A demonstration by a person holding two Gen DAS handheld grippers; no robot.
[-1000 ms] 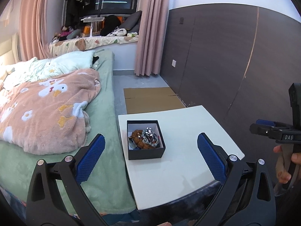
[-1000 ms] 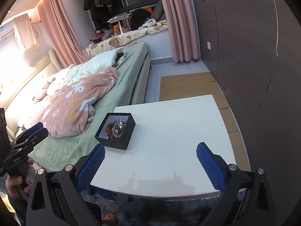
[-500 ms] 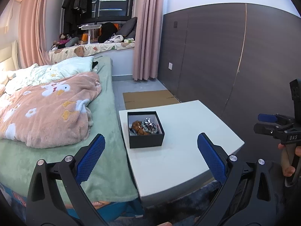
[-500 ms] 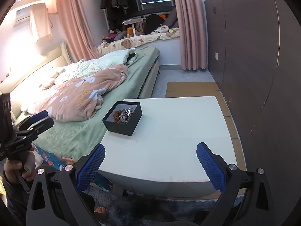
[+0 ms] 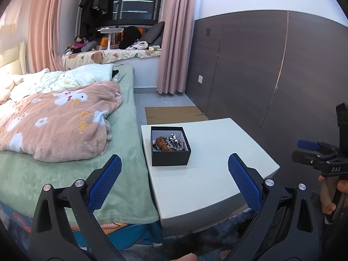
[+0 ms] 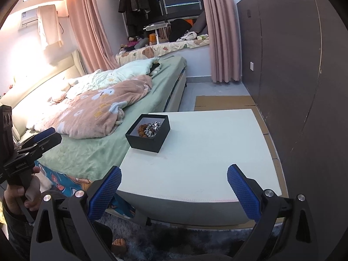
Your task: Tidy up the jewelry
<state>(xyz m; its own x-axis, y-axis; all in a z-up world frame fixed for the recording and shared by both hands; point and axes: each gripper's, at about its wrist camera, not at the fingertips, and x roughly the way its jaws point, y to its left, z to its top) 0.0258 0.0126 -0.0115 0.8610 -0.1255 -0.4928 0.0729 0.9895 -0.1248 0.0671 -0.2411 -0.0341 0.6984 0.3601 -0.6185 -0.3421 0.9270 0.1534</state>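
Observation:
A black open box (image 5: 170,154) (image 6: 148,143) stands on the left part of a white table (image 5: 208,174) (image 6: 206,152). Inside lies a heap of jewelry (image 5: 170,143) (image 6: 150,128), brown beads and silvery pieces. My left gripper (image 5: 174,180) is open and empty, held back from the table's near edge. My right gripper (image 6: 174,184) is open and empty, also short of the table. Each gripper shows at the edge of the other's view, the right one (image 5: 313,152) and the left one (image 6: 37,141).
A bed with a green sheet (image 5: 65,169) and pink blanket (image 5: 58,119) adjoins the table's left side. A dark panelled wall (image 5: 271,76) runs on the right. Flat cardboard (image 5: 174,114) lies on the floor behind the table. A dark rug (image 6: 174,235) lies below.
Both grippers have pulled back and away from the table; the box and table look smaller and farther. Both stay open and empty.

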